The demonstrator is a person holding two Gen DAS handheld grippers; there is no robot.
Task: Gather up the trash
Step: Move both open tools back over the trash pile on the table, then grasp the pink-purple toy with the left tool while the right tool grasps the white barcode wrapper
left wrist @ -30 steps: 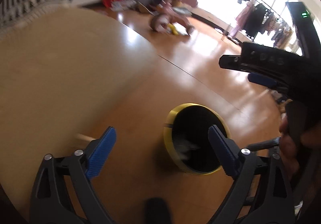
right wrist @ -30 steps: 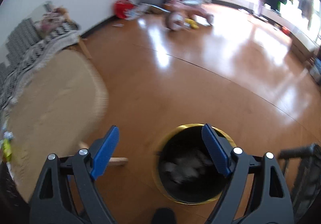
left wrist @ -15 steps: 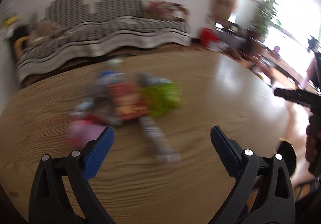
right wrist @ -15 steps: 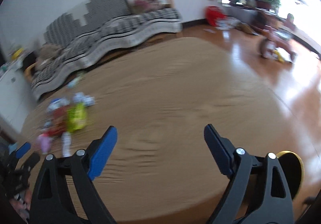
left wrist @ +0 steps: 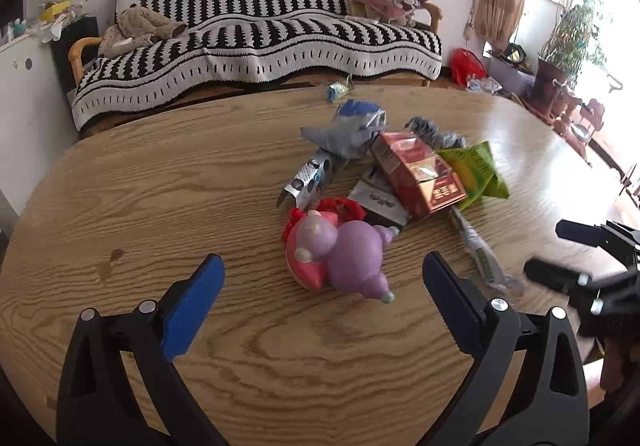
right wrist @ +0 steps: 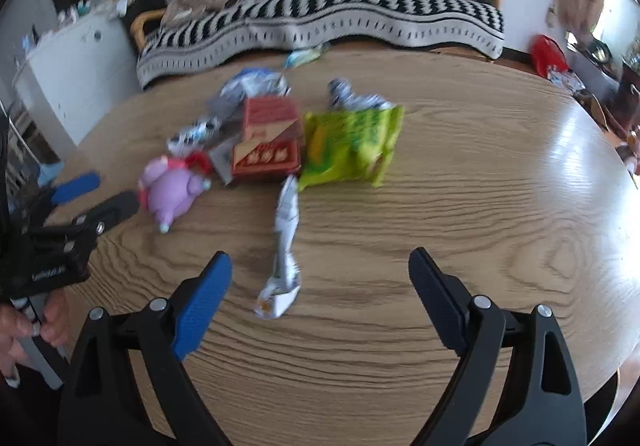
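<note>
Jaws of both grippers stood wide apart with nothing between them. Left gripper [left wrist: 322, 300] hung over the wooden table [left wrist: 160, 182], aimed at the trash pile. Landmark: the red carton [left wrist: 420, 176] in the middle of the pile.

Relative to the carton:
- Purple toy [left wrist: 344, 254] lay on the near side, toward the left gripper, almost centred between its jaws and just ahead of the tips.
- Green bag [right wrist: 350, 144] touched the carton on its right.
- White twisted wrapper [right wrist: 284, 246] ran from the carton's near edge toward the right gripper [right wrist: 320, 296], long axis roughly along the fingers, its near end just ahead of the left jaw tip.

Judgement: the right gripper was nearer the wrapper, the left nearer the toy. The wrapper's lengthwise lie suited a pinch across it.
</note>
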